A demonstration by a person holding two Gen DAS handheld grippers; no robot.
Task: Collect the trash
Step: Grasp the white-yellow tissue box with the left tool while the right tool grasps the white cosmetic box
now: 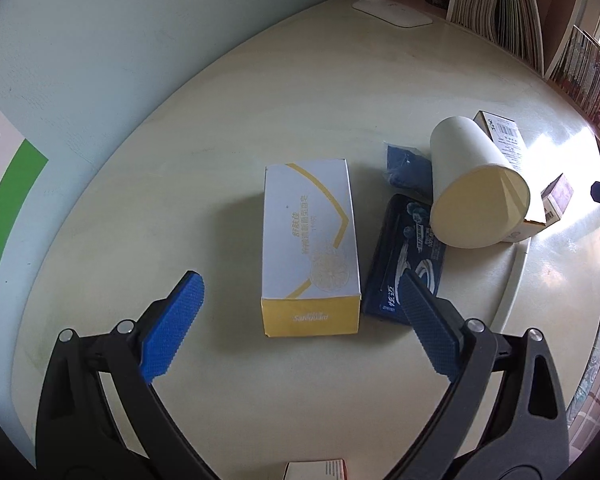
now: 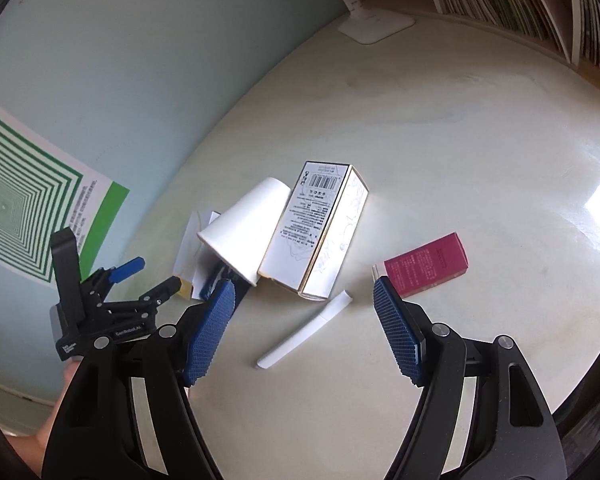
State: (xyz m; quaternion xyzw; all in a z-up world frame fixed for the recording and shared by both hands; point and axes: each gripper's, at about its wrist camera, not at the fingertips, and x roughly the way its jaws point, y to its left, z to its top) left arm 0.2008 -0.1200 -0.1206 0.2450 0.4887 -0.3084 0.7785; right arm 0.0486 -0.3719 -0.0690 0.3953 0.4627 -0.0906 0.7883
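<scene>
Along the left we see a pale blue wall [image 1: 100, 60] carrying a white poster [image 2: 28, 208] with green nested squares and a green band. From it a cream, glossy table [image 1: 300, 100] sweeps rightward, with bright window glare on its far right side. At the back stands a white lamp base [image 1: 396, 12], and beyond it shelves of books [image 1: 500, 4] run along the right.

In the left wrist view, our left gripper [image 1: 300, 312] hangs over the table with its blue pads spread wide and nothing between them but air above a yellow-and-white box [image 1: 310, 248] lying flat. Just right of that box lies a dark blue packet [image 1: 404, 264], then a crumpled blue wrapper [image 1: 406, 168], then a white paper cup [image 1: 472, 184] on its side, its mouth turned toward us, leaning on a long white carton [image 1: 504, 140].

In the right wrist view, our right gripper [image 2: 304, 320] also stands wide open and empty. Under its gap lies a white paper stick [image 2: 304, 332], apart from both pads. Beyond it the cup and the barcoded carton touch each other, and a magenta box [image 2: 428, 264] lies just beyond the right-hand pad. The left gripper shows at that view's left edge, held by a hand [image 2: 56, 412].
</scene>
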